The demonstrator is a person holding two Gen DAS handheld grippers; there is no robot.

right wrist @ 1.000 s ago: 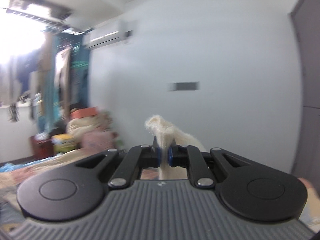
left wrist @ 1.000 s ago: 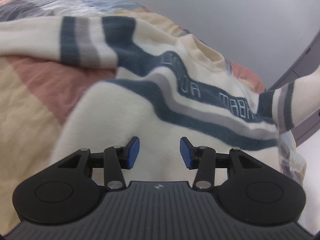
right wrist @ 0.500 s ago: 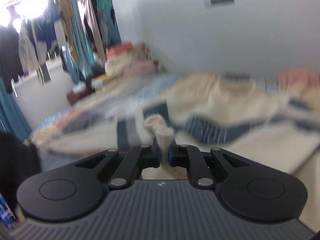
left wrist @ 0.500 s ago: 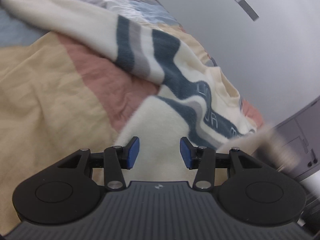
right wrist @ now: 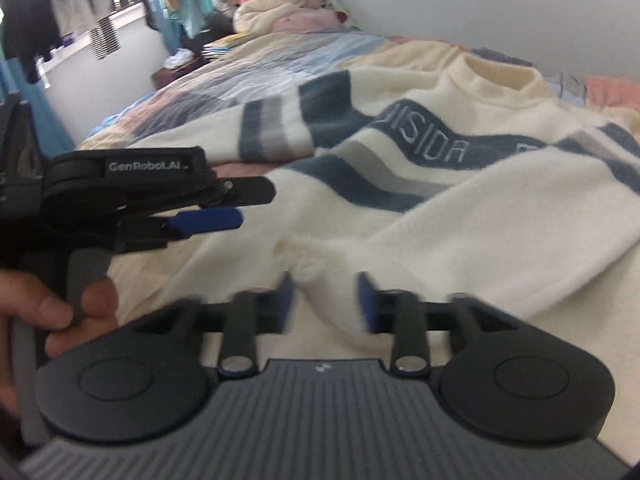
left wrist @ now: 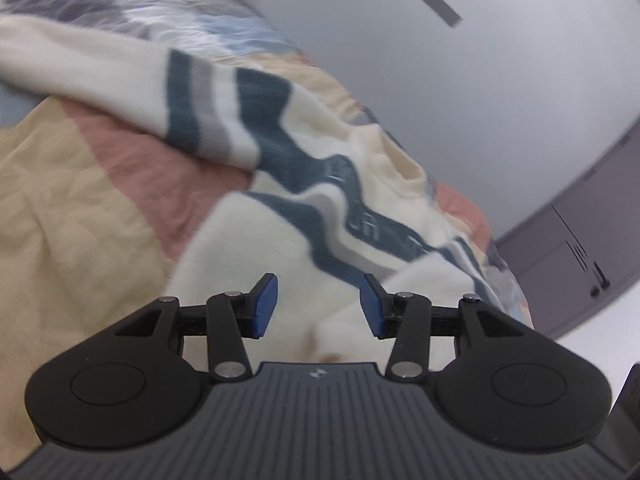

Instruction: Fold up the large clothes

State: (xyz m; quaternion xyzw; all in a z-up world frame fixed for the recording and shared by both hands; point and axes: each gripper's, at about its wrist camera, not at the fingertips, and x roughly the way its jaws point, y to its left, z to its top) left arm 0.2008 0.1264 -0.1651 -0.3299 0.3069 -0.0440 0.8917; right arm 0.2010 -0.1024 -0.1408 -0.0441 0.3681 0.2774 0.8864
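A cream sweater with dark blue and grey stripes lies face up on the bed; it also shows in the left wrist view. Its right sleeve is folded across the body, with the cuff lying just ahead of my right gripper, which is open with the cuff between its blurred jaws. My left gripper is open and empty above the sweater's lower body. It shows from the side in the right wrist view. The other sleeve lies stretched out to the left.
The bed has a patchwork quilt in peach, pink and blue. A grey wall and a grey cabinet stand beyond it. Piled clothes and hanging garments are at the far end.
My right gripper brought the sleeve cuff down from the air onto the sweater's body and opened, letting it go. My left gripper stayed open and tilted over the sweater.
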